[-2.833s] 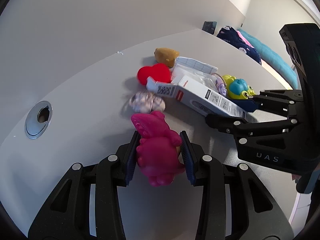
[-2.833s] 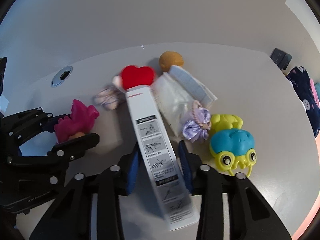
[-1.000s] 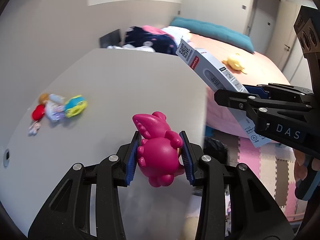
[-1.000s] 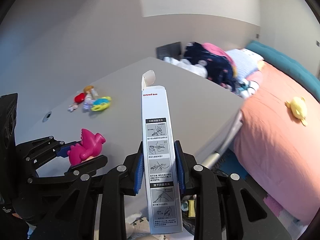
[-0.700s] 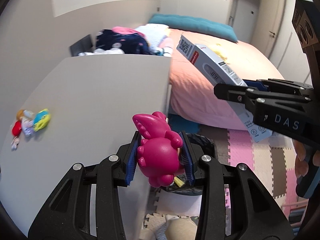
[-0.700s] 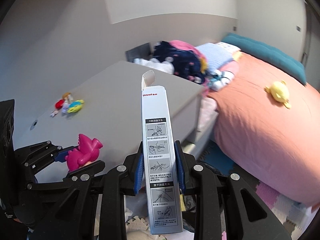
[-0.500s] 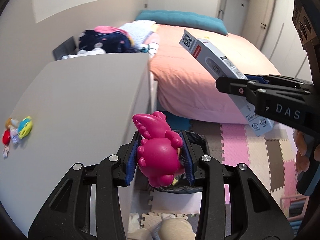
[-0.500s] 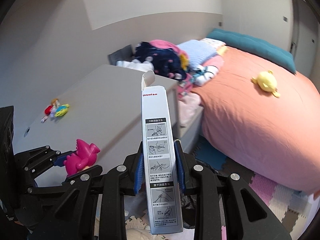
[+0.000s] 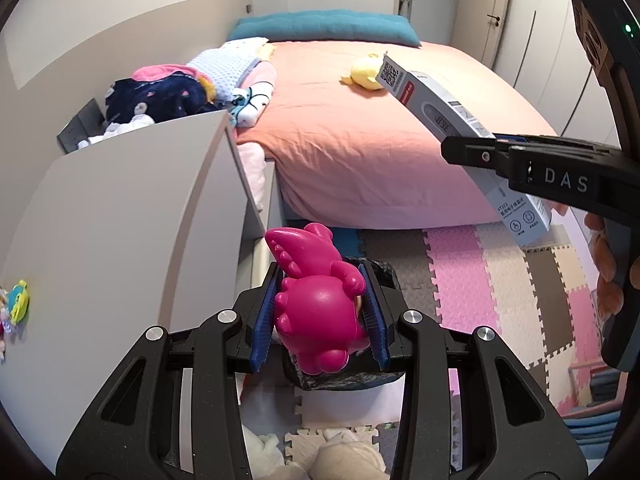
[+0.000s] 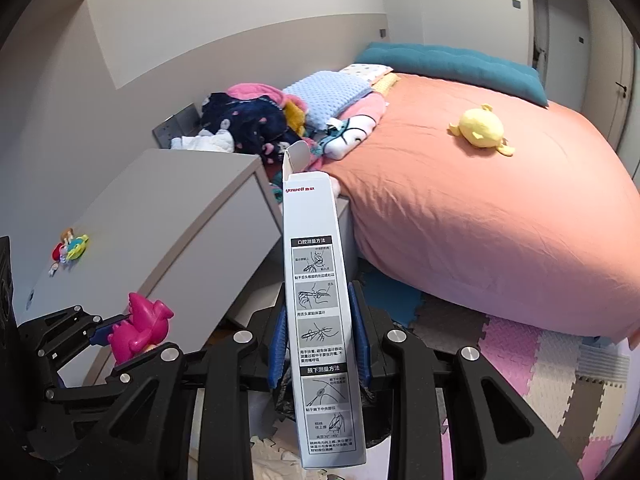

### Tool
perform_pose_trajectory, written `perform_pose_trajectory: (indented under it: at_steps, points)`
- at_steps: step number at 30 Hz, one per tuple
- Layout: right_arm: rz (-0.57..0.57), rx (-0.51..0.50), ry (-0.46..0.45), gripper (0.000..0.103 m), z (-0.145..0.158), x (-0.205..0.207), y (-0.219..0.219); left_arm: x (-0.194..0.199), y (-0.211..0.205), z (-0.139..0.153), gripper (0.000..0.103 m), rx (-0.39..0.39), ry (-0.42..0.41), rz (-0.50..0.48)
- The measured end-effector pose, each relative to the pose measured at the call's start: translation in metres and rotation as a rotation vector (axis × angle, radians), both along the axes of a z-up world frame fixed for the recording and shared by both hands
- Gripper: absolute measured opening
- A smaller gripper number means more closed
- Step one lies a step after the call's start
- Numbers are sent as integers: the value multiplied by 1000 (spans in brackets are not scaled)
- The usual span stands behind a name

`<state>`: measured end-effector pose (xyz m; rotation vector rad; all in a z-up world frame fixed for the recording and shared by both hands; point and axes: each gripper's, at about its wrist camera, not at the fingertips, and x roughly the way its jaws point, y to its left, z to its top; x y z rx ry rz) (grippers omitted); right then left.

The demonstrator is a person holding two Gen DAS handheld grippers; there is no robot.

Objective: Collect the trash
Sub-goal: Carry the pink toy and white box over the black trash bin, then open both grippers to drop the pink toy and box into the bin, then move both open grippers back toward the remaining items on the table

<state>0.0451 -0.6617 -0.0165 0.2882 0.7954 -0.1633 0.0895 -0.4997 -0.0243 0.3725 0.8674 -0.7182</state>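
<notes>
My left gripper is shut on a magenta toy dinosaur, its blue pads pressed against both flanks. My right gripper is shut on a long white thermometer box that stands upright with its top flap open. The same box shows slanted at the right of the left wrist view, and the dinosaur at the lower left of the right wrist view. Below and just behind both grippers sits a bin with a black bag, beside the grey desk's end; most of it is hidden.
The grey desk fills the left, with several small toys far back on it. A bed with an orange cover, a yellow plush and piled clothes lies ahead. Pink and beige foam mats cover the floor.
Both grippers have swung off the desk to its end, over the floor, and sunk a little. The bed and the black-bagged bin have come into view. Both grips are unchanged.
</notes>
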Motion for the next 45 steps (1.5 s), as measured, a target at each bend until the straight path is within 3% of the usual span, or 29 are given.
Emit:
perform_pose_trajectory:
  at_steps: [10, 11, 12, 13, 17, 25, 45]
  points:
    - [-49, 15, 17, 32, -12, 16, -20, 13, -13, -16, 40, 43, 16, -24]
    - [-62, 14, 14, 40, -12, 18, -20, 16, -15, -18, 62, 57, 22, -24]
    - [-80, 15, 11, 76, -12, 19, -21, 18, -15, -18, 81, 65, 20, -15]
    - [-94, 15, 3, 101, -11, 22, -23, 19, -12, -16, 98, 53, -7, 6]
    - [-142, -51, -11, 100, -10, 24, -22, 26, -1, -8, 98, 41, -43, 43]
    - [-172, -42, -2, 100, -16, 26, -23, 30, 12, -1, 98, 29, -60, 62]
    - [-97, -61, -21, 101, 3, 41, 24, 38, 58, 11, 98, 1, -55, 118]
